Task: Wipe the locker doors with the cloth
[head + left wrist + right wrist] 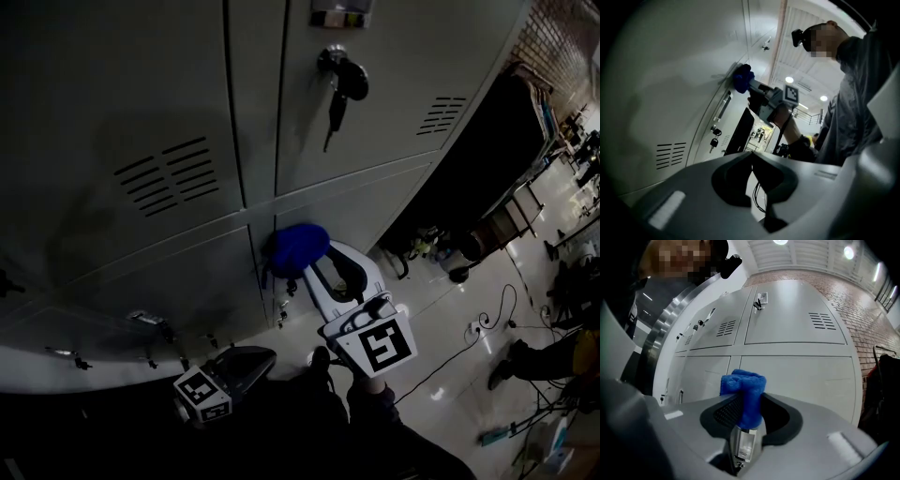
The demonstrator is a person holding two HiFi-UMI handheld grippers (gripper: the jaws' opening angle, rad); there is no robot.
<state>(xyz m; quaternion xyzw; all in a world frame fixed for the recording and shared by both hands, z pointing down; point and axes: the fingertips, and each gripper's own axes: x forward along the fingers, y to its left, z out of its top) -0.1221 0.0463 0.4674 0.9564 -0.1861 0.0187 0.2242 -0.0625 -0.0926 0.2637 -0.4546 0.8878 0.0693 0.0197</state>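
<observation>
At the lower left of the head view, the left gripper (251, 361) hangs low, apart from the locker doors (141, 103), with its marker cube (202, 396) turned toward the camera. Its own view shows what the head view does not: the left gripper's jaws are pressed together at the tips with nothing between them. That view also catches the cloth (742, 78), a blue wad, from the side, where it meets the door face. Further right, the right gripper (314, 272) reaches up to the lockers and holds the cloth (300, 248) at the seam between the upper and lower doors. The right gripper view shows the jaws clamped tight on the cloth (743, 390), whose bunched top stands above them. The person's hand (782, 115) holds the handle, arm stretched toward the lockers. A key (337, 94) hangs in an upper door's lock.
</observation>
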